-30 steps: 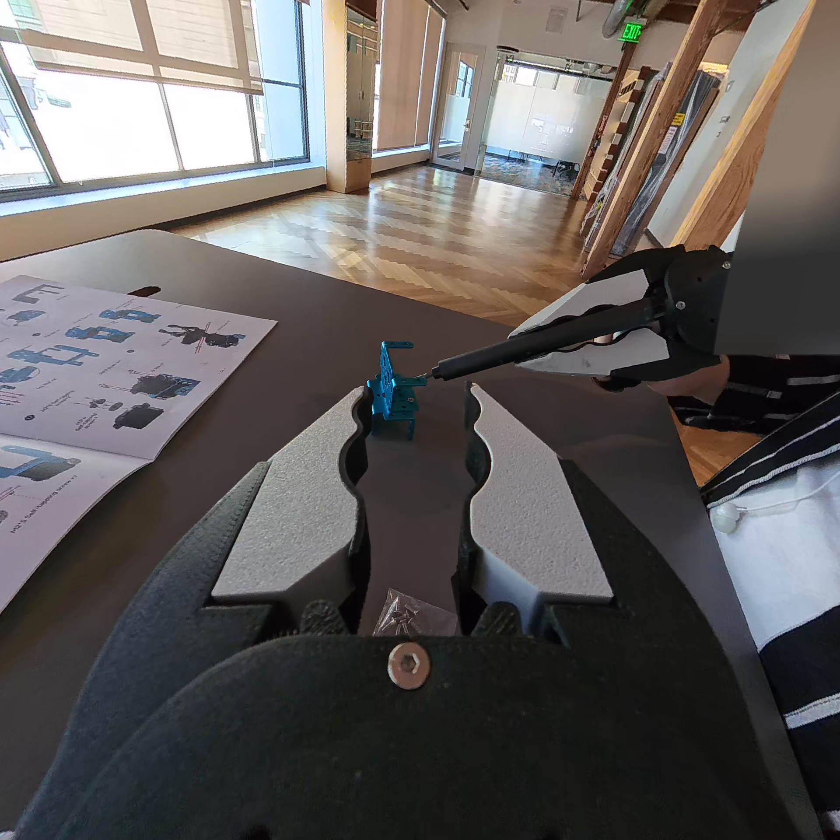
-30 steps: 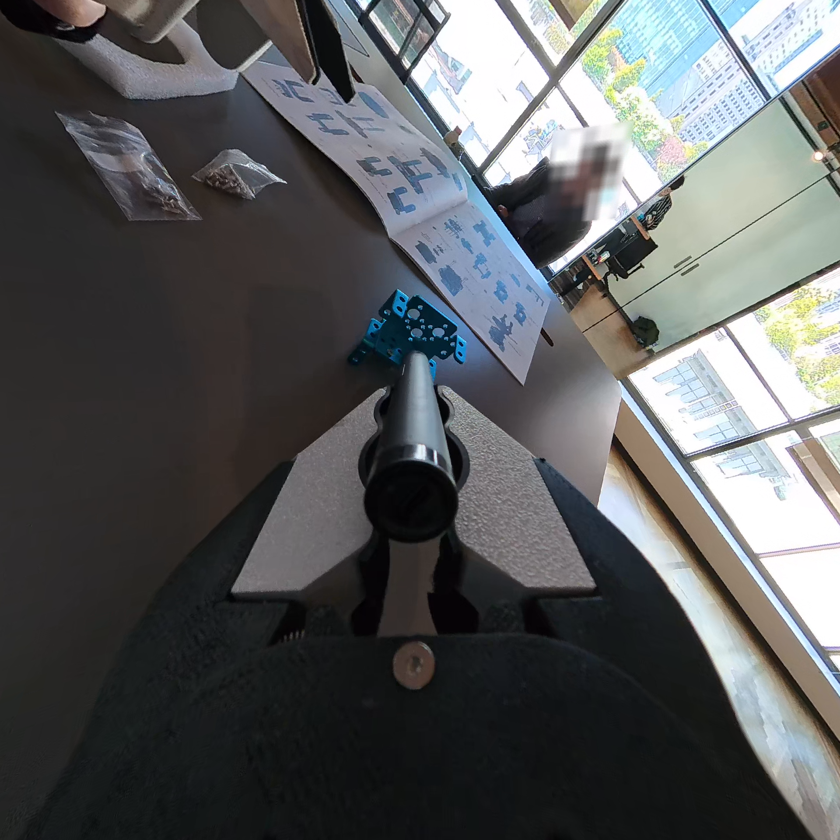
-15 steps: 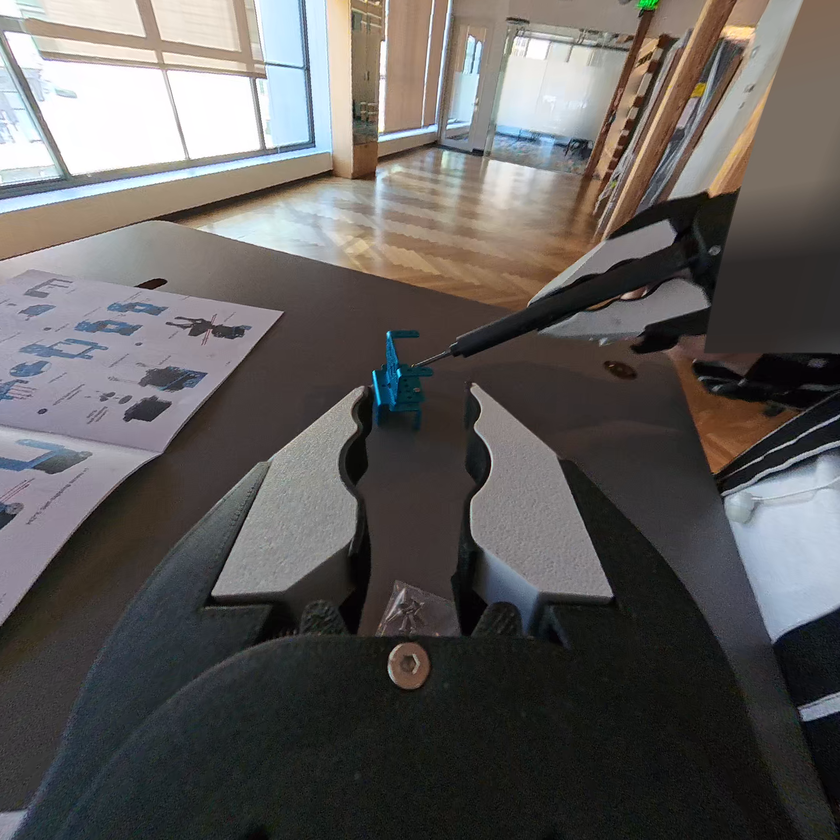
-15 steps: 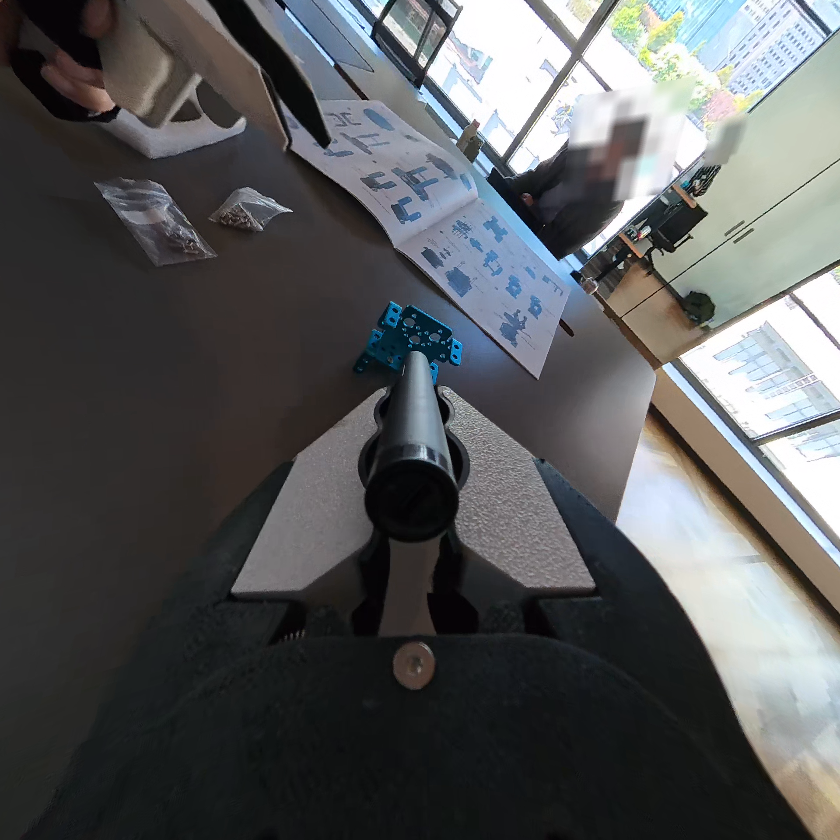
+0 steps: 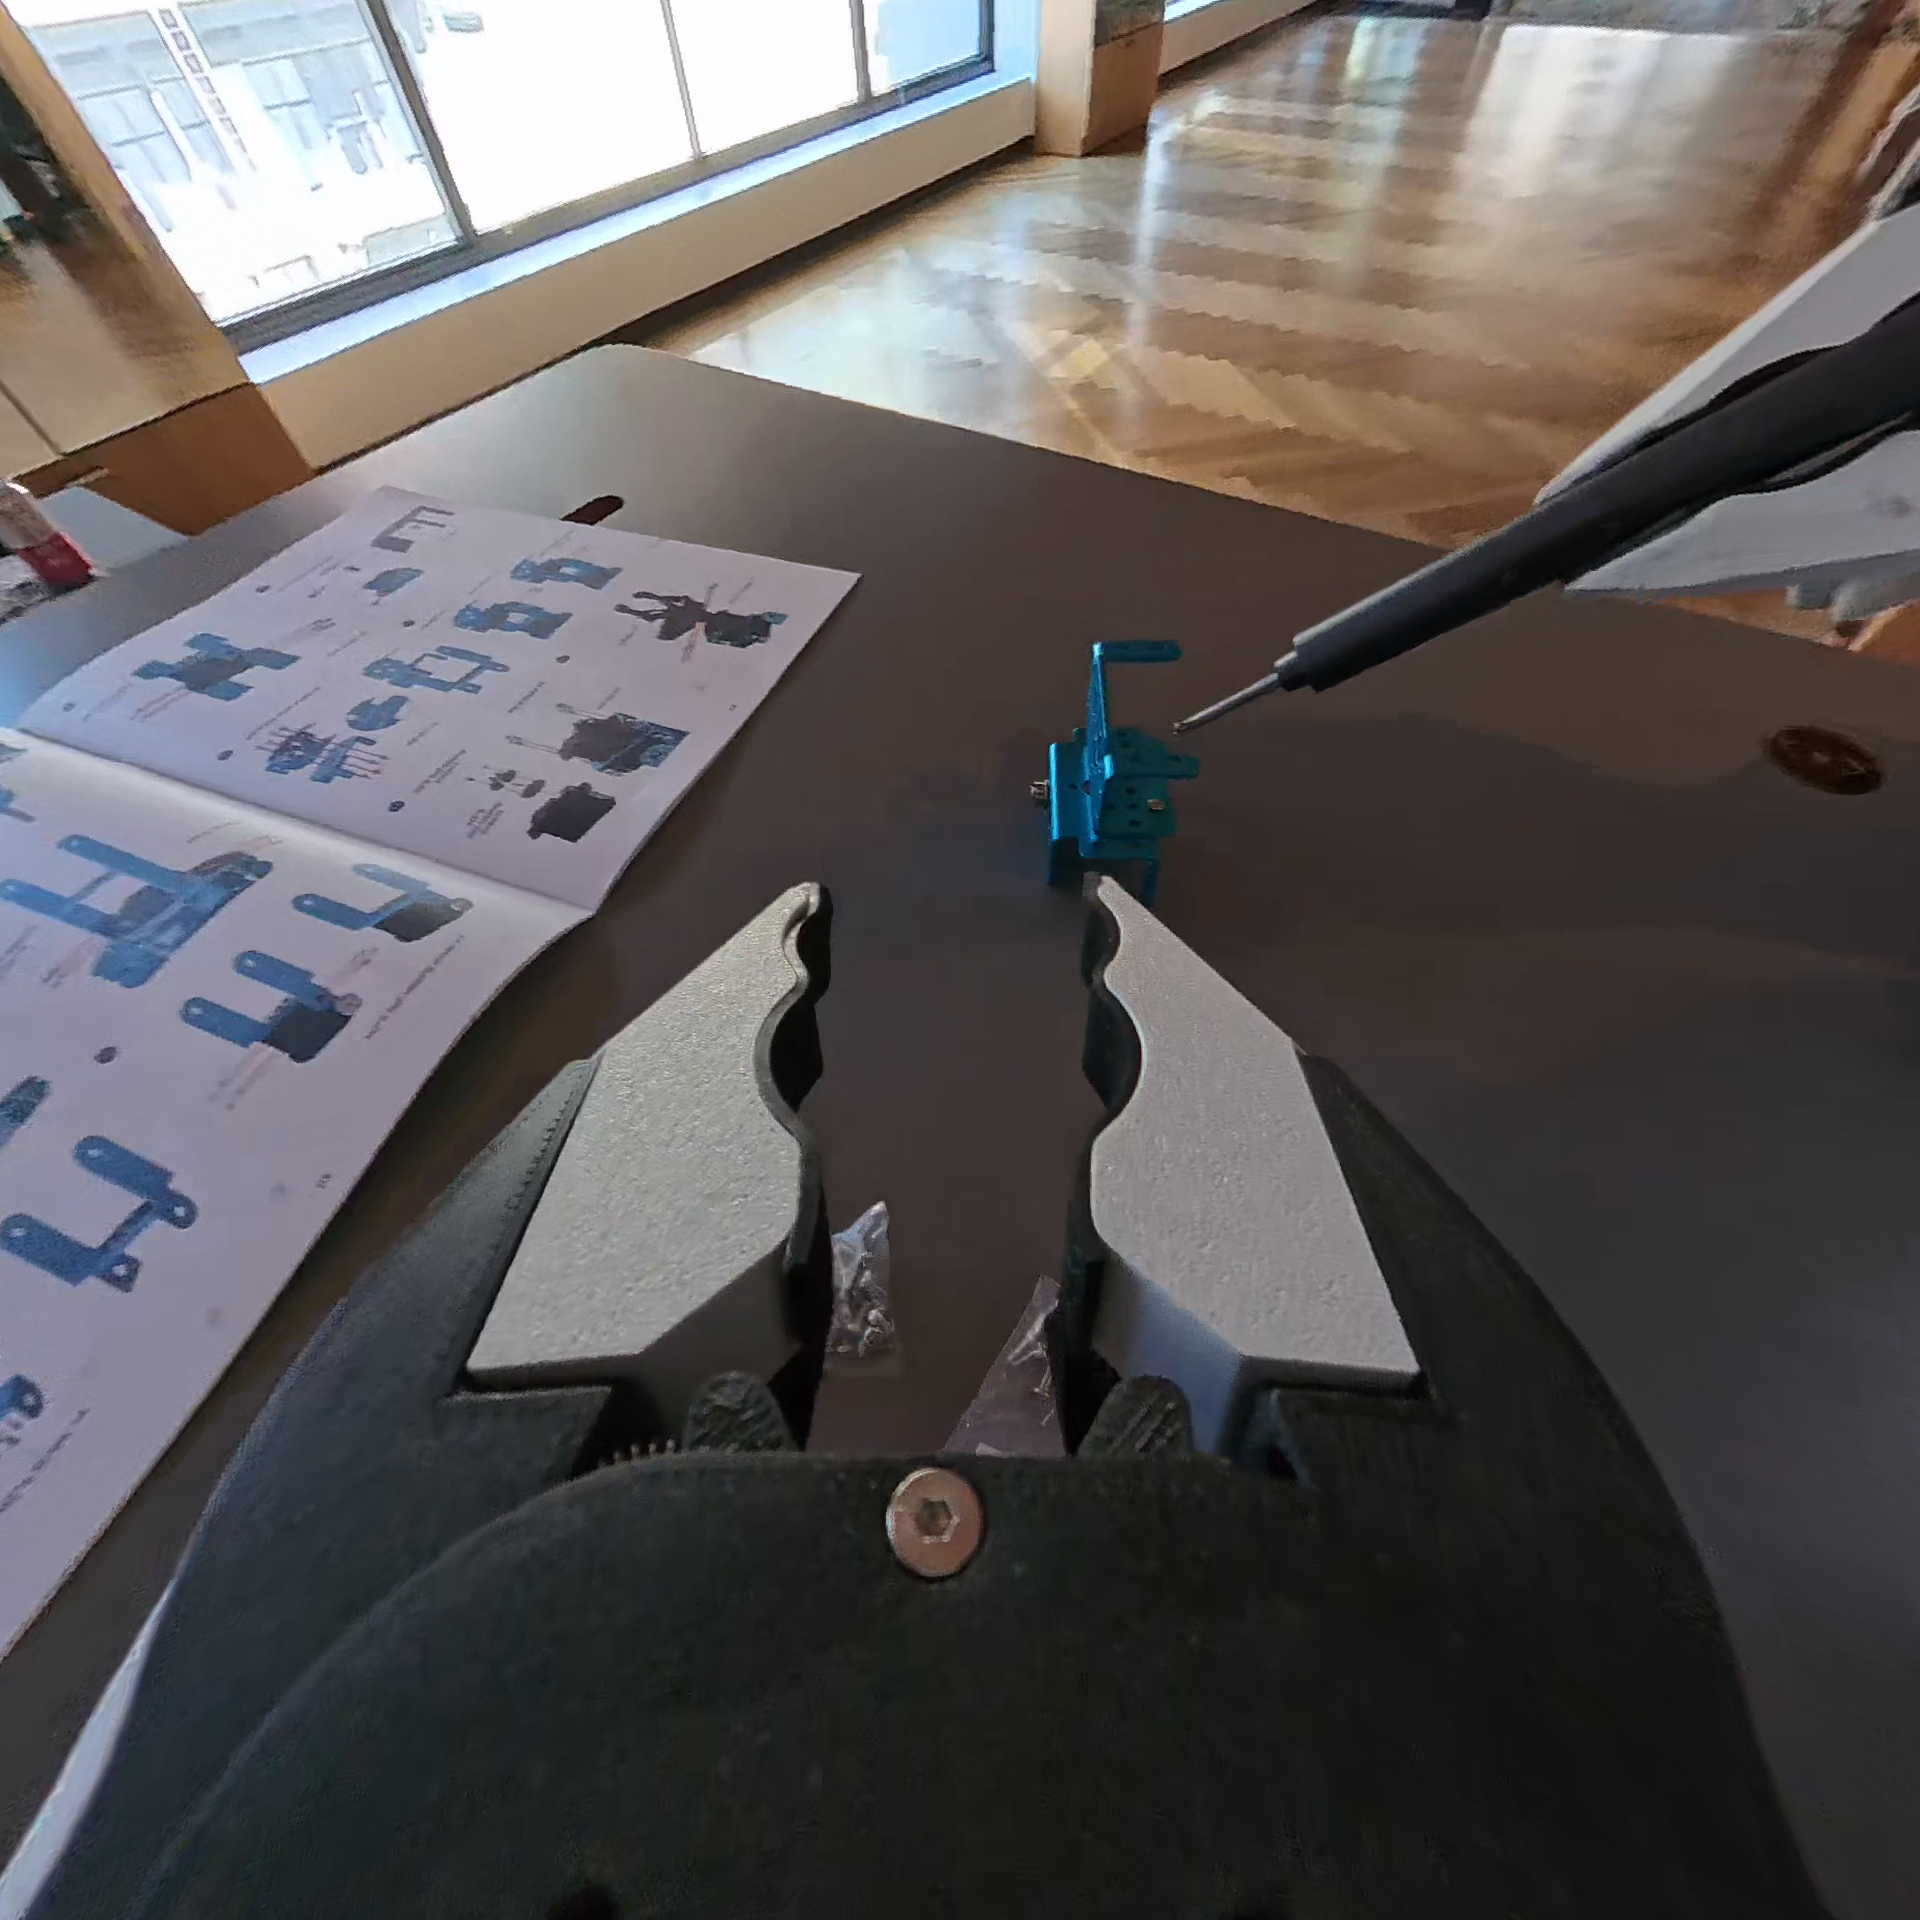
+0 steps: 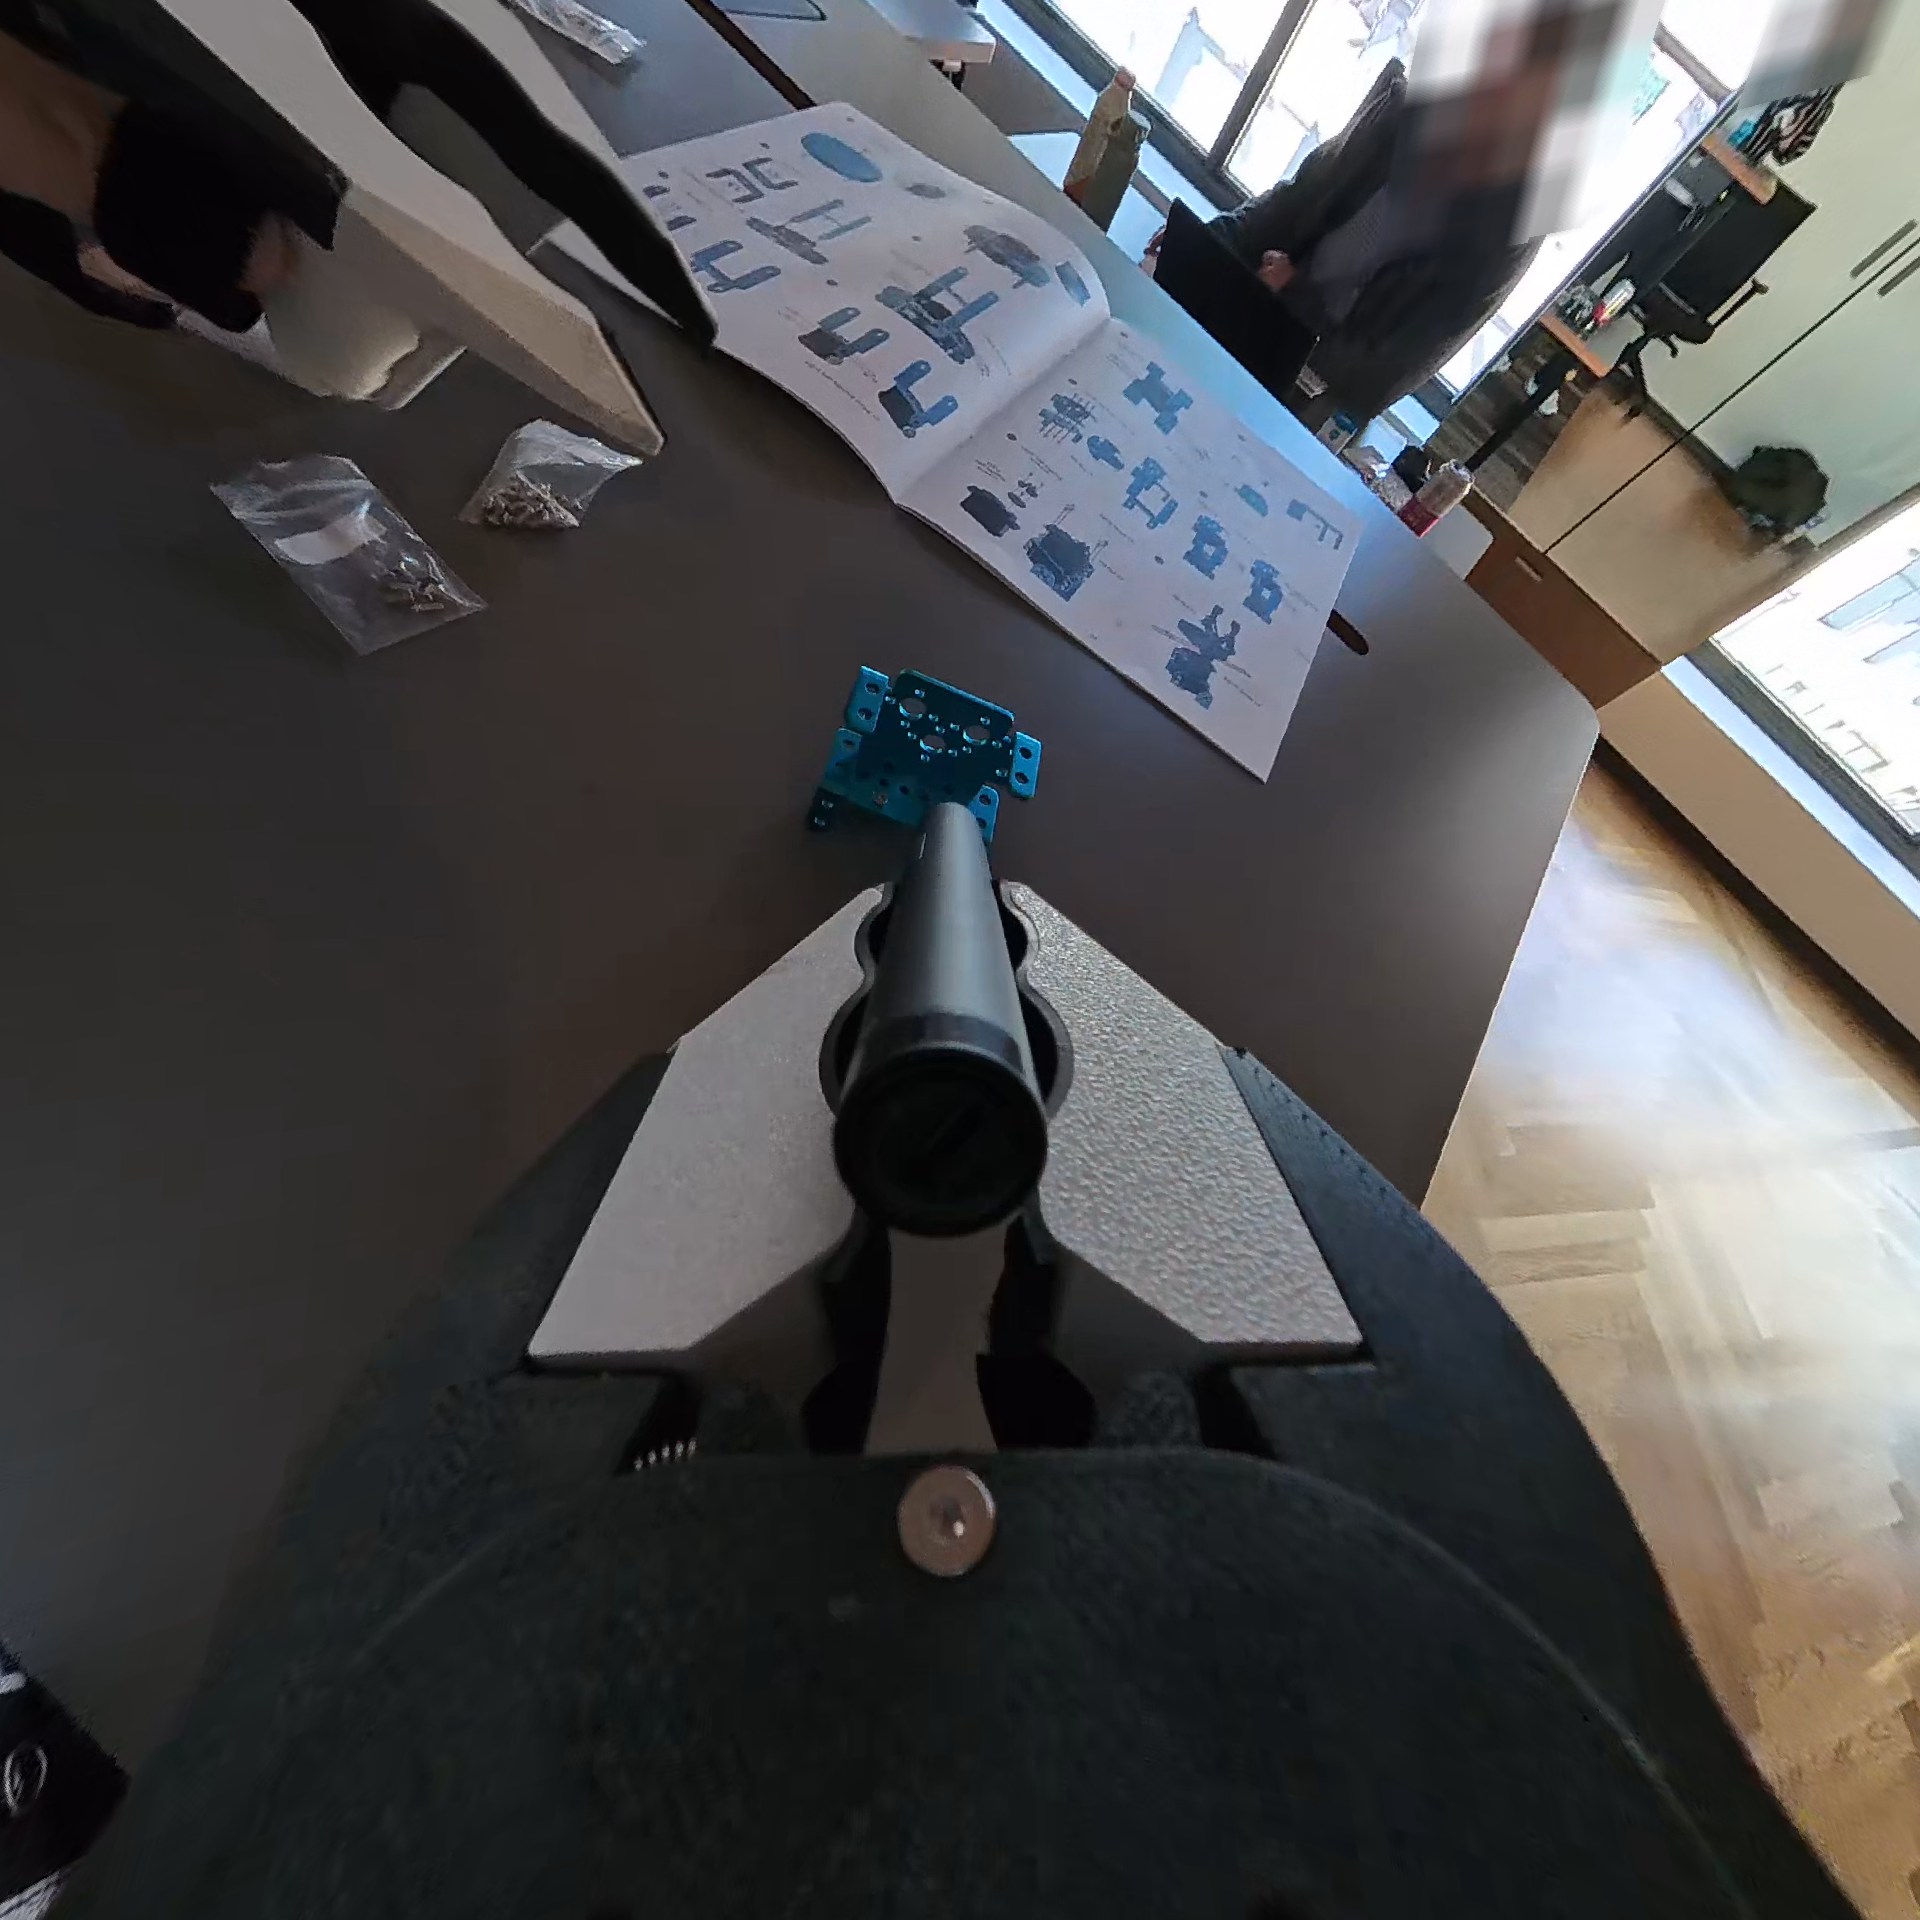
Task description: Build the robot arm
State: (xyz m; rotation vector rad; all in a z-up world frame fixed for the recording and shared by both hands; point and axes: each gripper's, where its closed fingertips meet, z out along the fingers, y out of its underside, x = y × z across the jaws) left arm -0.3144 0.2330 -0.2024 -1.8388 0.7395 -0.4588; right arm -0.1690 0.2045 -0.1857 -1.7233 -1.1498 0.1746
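A small blue metal bracket assembly [image 5: 1112, 779] stands on the dark table [image 5: 1455, 1039], just beyond my left gripper's right fingertip. My left gripper [image 5: 951, 904] is open and empty above the table. My right gripper [image 6: 940, 925] is shut on a black screwdriver [image 6: 940, 1018]. The screwdriver [image 5: 1475, 582] reaches in from the right in the left wrist view, its tip a little off the bracket's upper right. In the right wrist view the bracket [image 6: 925, 753] lies just past the screwdriver's end. The other gripper [image 6: 416, 260] shows at the upper left there.
An open instruction booklet [image 5: 312, 831] lies left of the bracket, and shows in the right wrist view [image 6: 1039, 416]. Two clear bags of screws [image 6: 348, 551] [image 6: 545, 483] lie on the table. The table's edge [image 6: 1507, 987] drops to a wooden floor. A person [image 6: 1382, 239] sits beyond the table. About 10 cm separates my left fingertips from the bracket [image 6: 925, 753].
The screwdriver tip has pulled back from the bracket and sits a little off it. My left gripper has drawn back and swung left, so the bracket now lies off its right fingertip.
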